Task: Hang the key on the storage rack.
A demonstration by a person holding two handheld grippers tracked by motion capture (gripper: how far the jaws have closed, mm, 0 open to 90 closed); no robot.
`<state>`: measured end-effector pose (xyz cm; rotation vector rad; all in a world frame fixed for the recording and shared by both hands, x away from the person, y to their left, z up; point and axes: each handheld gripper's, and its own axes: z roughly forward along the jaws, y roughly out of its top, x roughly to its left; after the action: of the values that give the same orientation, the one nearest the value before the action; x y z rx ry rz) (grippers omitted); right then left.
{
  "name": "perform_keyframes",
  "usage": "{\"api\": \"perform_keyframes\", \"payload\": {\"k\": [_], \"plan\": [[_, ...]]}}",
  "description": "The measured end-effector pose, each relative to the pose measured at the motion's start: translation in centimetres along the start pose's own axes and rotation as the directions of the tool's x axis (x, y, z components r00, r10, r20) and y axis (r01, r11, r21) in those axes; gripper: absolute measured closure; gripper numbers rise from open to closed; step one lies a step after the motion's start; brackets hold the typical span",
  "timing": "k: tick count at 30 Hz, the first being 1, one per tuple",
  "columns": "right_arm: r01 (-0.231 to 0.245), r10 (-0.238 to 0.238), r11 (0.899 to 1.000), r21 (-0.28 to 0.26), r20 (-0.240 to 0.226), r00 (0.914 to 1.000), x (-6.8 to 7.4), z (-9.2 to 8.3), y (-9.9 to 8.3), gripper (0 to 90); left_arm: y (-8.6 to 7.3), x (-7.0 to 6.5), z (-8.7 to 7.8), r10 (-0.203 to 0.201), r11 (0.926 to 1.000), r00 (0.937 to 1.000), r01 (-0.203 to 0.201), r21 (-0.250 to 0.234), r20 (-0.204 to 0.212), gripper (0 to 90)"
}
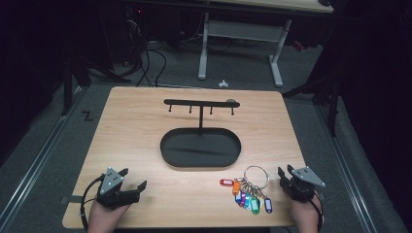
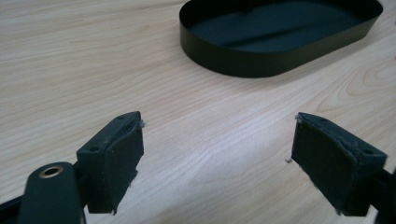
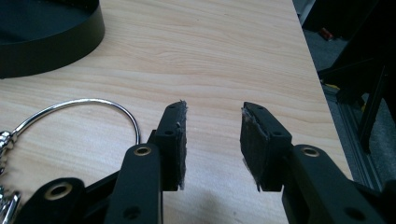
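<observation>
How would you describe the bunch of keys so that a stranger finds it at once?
On the wooden table, look in front of the black oval tray, toward the right gripper. There lies the large metal ring with the coloured plastic tags, the scene's one multicoloured thing.

Lab: cables (image 1: pixel 145 58), aluminium rails (image 1: pixel 34 160), adjustable desk (image 1: pixel 240 36).

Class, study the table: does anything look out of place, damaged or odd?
Mostly tidy. The key ring with coloured tags lies on the table, not on the hook stand. The right gripper pads look frayed.
</observation>
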<state>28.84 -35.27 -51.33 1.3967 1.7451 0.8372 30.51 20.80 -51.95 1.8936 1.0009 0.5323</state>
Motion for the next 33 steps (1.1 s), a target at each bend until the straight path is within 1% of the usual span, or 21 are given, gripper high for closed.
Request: {"api": "perform_keyframes", "payload": {"k": [1,3,4,5,6,7,8,9,13,15,17,19,21,23,24,25,26,27,28,30,33], "plan": [[-0.005,0.005,1.0,0.002,0.001,1.0,0.0,-0.2,-0.1,61.4,0.3,0.0,0.4,-0.008,0.9999,0.9999,0.009,-0.009,0.008,17.3],[-0.001,0.001,1.0,0.004,0.003,1.0,-0.1,-0.3,-0.3,61.3,0.4,-0.1,0.6,-0.009,0.9999,0.9999,0.009,-0.011,0.012,17.4],[-0.002,0.002,1.0,0.01,0.001,1.0,-0.4,-0.7,-0.6,60.1,0.6,-0.1,0.8,-0.007,0.9999,0.9999,0.007,-0.012,0.015,17.5],[-0.002,0.002,1.0,0.01,0.001,1.0,-0.4,-0.7,-0.6,60.1,0.7,-0.2,0.9,-0.004,0.9999,0.9998,0.004,-0.013,0.017,17.5],[-0.007,0.007,1.0,0.009,-0.001,1.0,-0.5,-1.0,-0.8,57.9,0.9,-0.4,1.2,0.002,0.9998,0.9997,-0.002,-0.019,0.023,17.5],[-0.007,0.007,1.0,0.009,-0.001,1.0,-0.5,-1.0,-0.8,57.9,0.9,-0.4,1.2,0.002,0.9998,0.9997,-0.002,-0.019,0.023,17.4],[-0.013,0.013,1.0,0.012,-0.004,0.9999,-0.7,-1.3,-0.9,54.8,1.1,-0.6,1.4,0.008,0.9998,0.9996,-0.007,-0.017,0.026,17.4],[-0.01,0.01,1.0,0.01,-0.002,0.9999,-0.8,-1.4,-0.9,53.8,1.1,-0.6,1.4,0.008,0.9998,0.9996,-0.007,-0.017,0.026,17.4],[-0.016,0.016,1.0,0.015,0.004,0.9999,-0.8,-1.7,-1.0,51.1,1.1,-0.7,1.5,0.013,0.9998,0.9993,-0.012,-0.013,0.034,17.3],[-0.019,0.019,1.0,0.019,0.006,0.9998,-0.8,-1.6,-1.1,50.7,1.1,-0.7,1.5,0.008,1.0,0.9993,-0.007,-0.006,0.037,17.3],[-0.024,0.024,0.999,0.028,0.005,0.9997,-0.7,-1.4,-1.1,48.9,1.0,-0.5,1.6,-0.007,0.9999,0.999,0.007,0.013,0.044,16.8],[-0.003,0.002,0.999,0.032,0.004,1.0,-0.4,-1.2,-1.1,47.1,1.0,-0.4,1.6,-0.012,0.9997,0.999,0.011,0.02,0.043,16.7],[0.002,-0.002,0.999,0.034,0.005,1.0,-0.3,-1.2,-1.1,46.5,1.0,-0.4,1.6,-0.014,0.9997,0.9991,0.013,0.02,0.041,16.7],[0.016,-0.016,0.999,0.033,0.001,0.9999,-0.2,-1.1,-0.9,44.3,0.9,-0.4,1.5,-0.012,0.9998,0.9992,0.011,0.017,0.039,16.8],[0.006,-0.005,0.999,0.034,-0.015,0.9999,-0.1,-1.0,-0.7,42.5,0.9,-0.4,1.5,-0.01,0.9998,0.9992,0.01,0.016,0.037,16.9],[0.006,-0.005,0.999,0.034,-0.015,0.9999,-0.1,-1.0,-0.7,42.5,0.9,-0.4,1.5,-0.01,0.9998,0.9992,0.01,0.016,0.037,16.9],[-0.003,0.004,0.999,0.045,-0.026,0.9996,0.0,-1.0,-0.5,40.4,0.9,-0.4,1.4,-0.008,0.9999,0.9993,0.008,0.015,0.035,16.8],[-0.001,0.003,0.999,0.043,-0.028,0.9996,0.0,-0.9,-0.5,40.2,0.9,-0.4,1.4,-0.008,0.9999,0.9993,0.008,0.015,0.035,16.6],[-0.011,0.013,0.998,0.054,-0.029,0.9995,0.2,-0.9,-0.5,39.1,0.9,-0.4,1.3,-0.007,0.9999,0.9994,0.007,0.014,0.035,16.3],[-0.005,0.007,0.998,0.059,-0.032,0.9995,0.3,-0.8,-0.5,37.3,0.8,-0.4,1.2,-0.003,1.0,0.9995,0.003,0.005,0.032,16.3],[-0.008,0.011,0.997,0.077,-0.037,0.9993,0.7,-0.7,-0.3,34.6,0.9,-0.5,1.2,0.006,1.0,0.9993,-0.006,0.003,0.036,16.3]]}}
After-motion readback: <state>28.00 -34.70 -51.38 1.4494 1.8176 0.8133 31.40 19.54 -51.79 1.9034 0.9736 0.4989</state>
